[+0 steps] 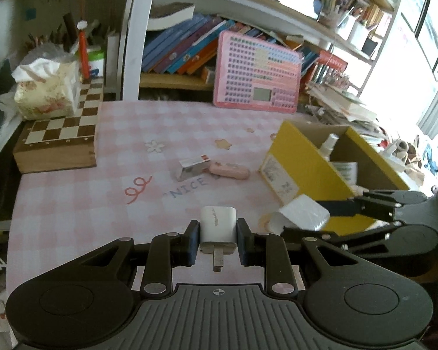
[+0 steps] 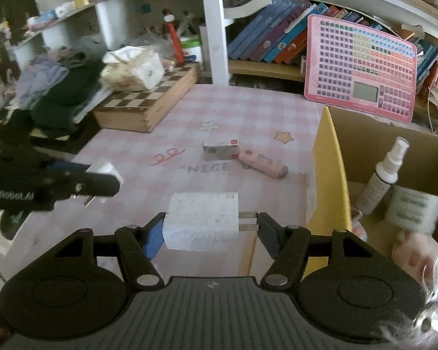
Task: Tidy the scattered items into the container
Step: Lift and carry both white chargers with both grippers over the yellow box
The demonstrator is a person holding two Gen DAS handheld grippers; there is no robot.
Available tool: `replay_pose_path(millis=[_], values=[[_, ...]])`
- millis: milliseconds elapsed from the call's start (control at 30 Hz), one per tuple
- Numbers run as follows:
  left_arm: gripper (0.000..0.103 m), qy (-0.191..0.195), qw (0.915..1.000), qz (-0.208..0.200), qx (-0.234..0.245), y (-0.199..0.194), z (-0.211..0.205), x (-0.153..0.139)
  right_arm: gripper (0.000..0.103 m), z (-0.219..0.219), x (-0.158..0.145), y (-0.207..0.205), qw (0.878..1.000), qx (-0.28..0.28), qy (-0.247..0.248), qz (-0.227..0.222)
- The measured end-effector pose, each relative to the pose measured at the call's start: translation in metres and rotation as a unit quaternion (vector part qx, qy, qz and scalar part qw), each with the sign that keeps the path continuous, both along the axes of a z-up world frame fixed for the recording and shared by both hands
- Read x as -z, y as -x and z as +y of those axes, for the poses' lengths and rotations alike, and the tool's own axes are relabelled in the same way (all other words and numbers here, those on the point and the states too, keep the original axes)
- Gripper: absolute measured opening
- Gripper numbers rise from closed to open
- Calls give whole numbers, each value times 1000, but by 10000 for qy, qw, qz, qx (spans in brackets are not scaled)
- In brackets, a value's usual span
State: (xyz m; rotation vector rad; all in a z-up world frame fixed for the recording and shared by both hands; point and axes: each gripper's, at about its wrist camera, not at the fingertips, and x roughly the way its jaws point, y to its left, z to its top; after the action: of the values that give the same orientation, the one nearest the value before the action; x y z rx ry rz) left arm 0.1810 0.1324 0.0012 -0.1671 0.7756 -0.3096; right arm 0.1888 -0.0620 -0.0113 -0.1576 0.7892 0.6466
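Observation:
My left gripper (image 1: 218, 237) is shut on a small white plug adapter (image 1: 218, 226), held above the pink checked mat (image 1: 102, 204). My right gripper (image 2: 210, 229) is shut on a larger white charger block (image 2: 201, 220), its metal prongs against the right finger. The same charger block (image 1: 303, 214) shows in the left wrist view beside the yellow cardboard box (image 1: 297, 163). The right wrist view has that box (image 2: 331, 175) at the right with a spray bottle (image 2: 385, 172) and a white jar (image 2: 413, 208) inside. A small white carton (image 1: 193, 167) and a pink tube (image 1: 229, 170) lie on the mat.
A wooden chessboard box (image 1: 58, 143) with a tissue pack (image 1: 46, 90) on top stands at the left. A pink keypad toy (image 1: 258, 73) leans against the bookshelf behind. Loose papers and books pile up at the right. Dark clothes (image 2: 61, 93) lie left of the mat.

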Motion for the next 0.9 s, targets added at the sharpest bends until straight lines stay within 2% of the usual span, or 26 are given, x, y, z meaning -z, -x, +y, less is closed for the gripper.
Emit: replay_pose_path(millis=[333,567,900], values=[[25,45,9998,-151,-108,50,-49,-18,64,-60,-26,48,9989,-263,-90,-380],[25,4,9994,-285,-170,82,-83,-28,64,-98,-27,75,9976,-420,47,-547],[25,-42,9994,-347,-48,116,-137,-33,64,-161,-27,103,9978,-260,0,-602]])
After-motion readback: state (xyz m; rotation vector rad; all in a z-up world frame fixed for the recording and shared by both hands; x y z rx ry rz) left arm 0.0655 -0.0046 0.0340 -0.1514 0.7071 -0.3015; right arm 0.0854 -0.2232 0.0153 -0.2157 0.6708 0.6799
